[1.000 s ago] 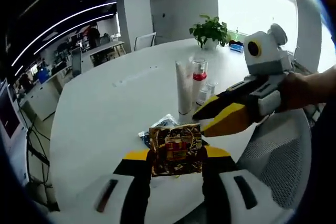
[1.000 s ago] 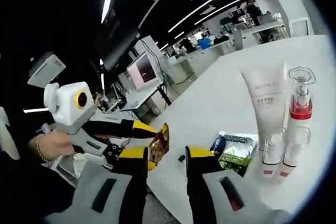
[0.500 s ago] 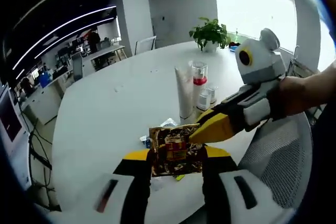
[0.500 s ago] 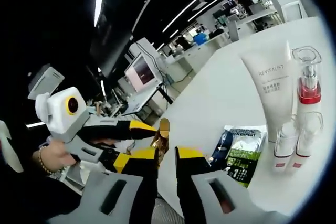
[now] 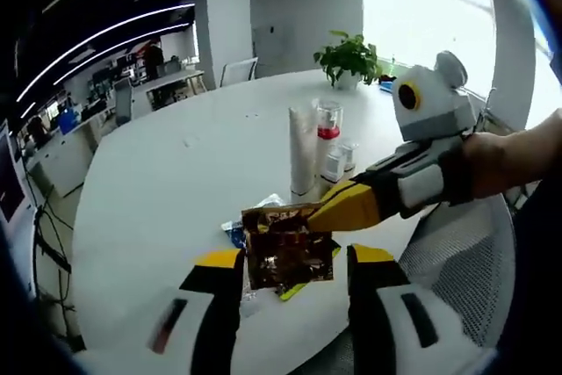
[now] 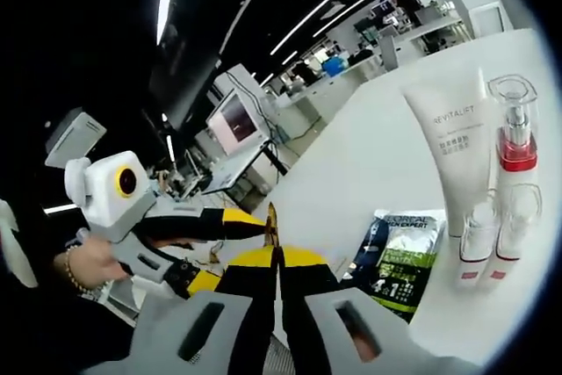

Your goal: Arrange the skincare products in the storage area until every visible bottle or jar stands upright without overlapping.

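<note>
A gold foil sachet (image 5: 285, 248) hangs over the table's near edge. My right gripper (image 5: 338, 212) comes in from the right and is shut on the sachet's upper right corner. In the right gripper view its jaws (image 6: 277, 256) are pressed together with the sachet (image 6: 270, 224) edge-on between them. My left gripper (image 5: 294, 261) stands open, its jaws on either side of the sachet with a gap on the right. Farther back a white tube (image 5: 301, 151), a pump bottle with a red band (image 5: 328, 129) and two small bottles (image 5: 335, 164) stand upright together.
A green and a blue sachet (image 6: 395, 256) lie flat on the white round table (image 5: 176, 182) near the bottles. A potted plant (image 5: 349, 54) stands at the far edge. A mesh chair (image 5: 448, 261) is at the near right. A person's hand (image 6: 83, 265) holds the left gripper.
My right gripper's jaws closed on the gold sachet. My left gripper's jaws spread apart and let go of it. The sachet has tilted a little.
</note>
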